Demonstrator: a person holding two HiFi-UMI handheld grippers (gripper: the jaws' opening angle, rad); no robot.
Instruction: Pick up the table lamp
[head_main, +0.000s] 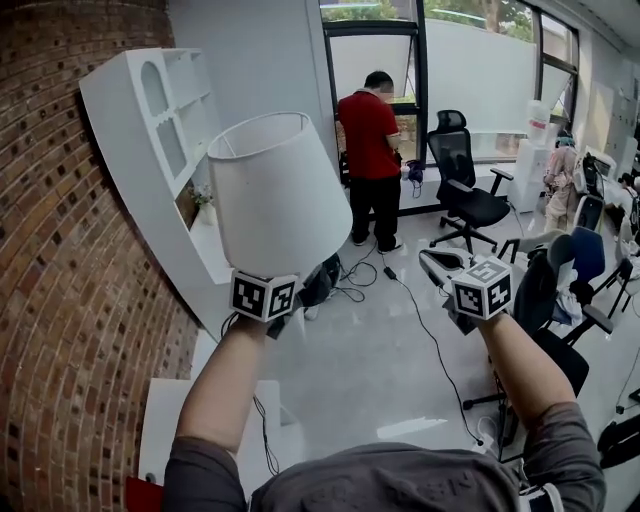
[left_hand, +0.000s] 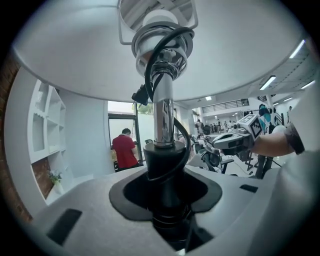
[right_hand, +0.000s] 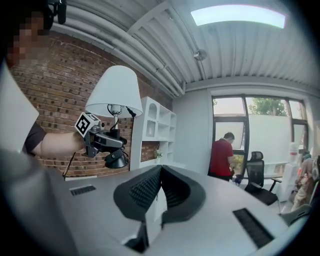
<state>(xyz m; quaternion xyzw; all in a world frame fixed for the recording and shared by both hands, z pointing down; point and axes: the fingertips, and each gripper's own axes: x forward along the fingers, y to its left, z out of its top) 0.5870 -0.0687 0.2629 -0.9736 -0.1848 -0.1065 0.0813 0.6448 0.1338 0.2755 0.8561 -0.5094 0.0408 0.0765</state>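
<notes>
Looking down in the head view, the left gripper (head_main: 285, 300) grasps the lamp (head_main: 278, 190) and holds it in the air at the left, clear of the floor (head_main: 380, 360). Its white shade (head_main: 285, 215) stands above the gripper, tipped a little, and hides part of a white shelf (head_main: 160, 120) that stands against a brick wall (head_main: 60, 300). The right gripper (head_main: 440, 268) hangs at the right, well apart from the lamp. Far off, a person (head_main: 370, 140) in a red shirt stands by a window, with a black chair (head_main: 465, 195) to the right.

In the left gripper view, the jaws are clenched on the lamp's black lower stem (left_hand: 164, 165). A chrome tube (left_hand: 163, 110) rises from it to the underside of the shade, which fills the top of the picture. A black cord (left_hand: 184, 147) loops beside the tube. The right gripper shows at the right.

In the right gripper view, the jaws are pressed together with nothing between them. The lamp and the left gripper that grips it show at the left, in front of the brick wall. The shelf is just right of them, and the person stands farther right.
</notes>
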